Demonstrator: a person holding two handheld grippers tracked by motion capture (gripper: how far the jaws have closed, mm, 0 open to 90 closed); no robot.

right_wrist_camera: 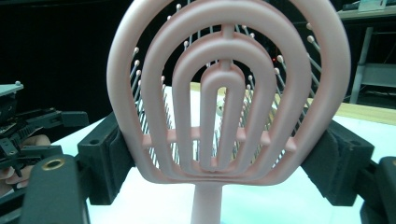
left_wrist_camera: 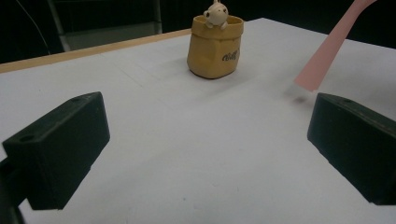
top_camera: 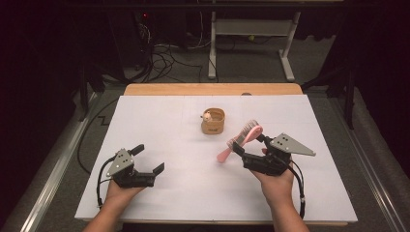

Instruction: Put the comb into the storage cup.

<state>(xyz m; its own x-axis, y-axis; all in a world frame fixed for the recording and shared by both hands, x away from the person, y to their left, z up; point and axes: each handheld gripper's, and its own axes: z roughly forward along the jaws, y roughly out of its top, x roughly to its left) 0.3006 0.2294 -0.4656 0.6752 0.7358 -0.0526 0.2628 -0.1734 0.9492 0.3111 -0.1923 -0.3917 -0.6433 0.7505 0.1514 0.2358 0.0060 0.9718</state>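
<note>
A pink hairbrush [top_camera: 248, 131] with an open looped head hangs above the table, right of centre. My right gripper [top_camera: 249, 142] is shut on it. In the right gripper view the black pads [right_wrist_camera: 108, 154] press on both sides of the brush head [right_wrist_camera: 224, 93], and the handle runs down toward the camera. Its handle tip [left_wrist_camera: 322, 56] hangs just above the white surface. My left gripper [top_camera: 148, 158] rests on the table at the front left, open, with bare table between its jaws [left_wrist_camera: 205, 149]. A tan pouch [top_camera: 213, 121] with a small figure peeking out stands upright mid-table.
The white board [top_camera: 193, 188] covers a wooden table [top_camera: 212, 89]. The tan pouch [left_wrist_camera: 215, 46] stands beyond the left gripper's jaws. My left gripper [right_wrist_camera: 28, 135] and its hand also appear at the left of the right gripper view. Dark floor, cables and a desk frame [top_camera: 251, 43] lie behind.
</note>
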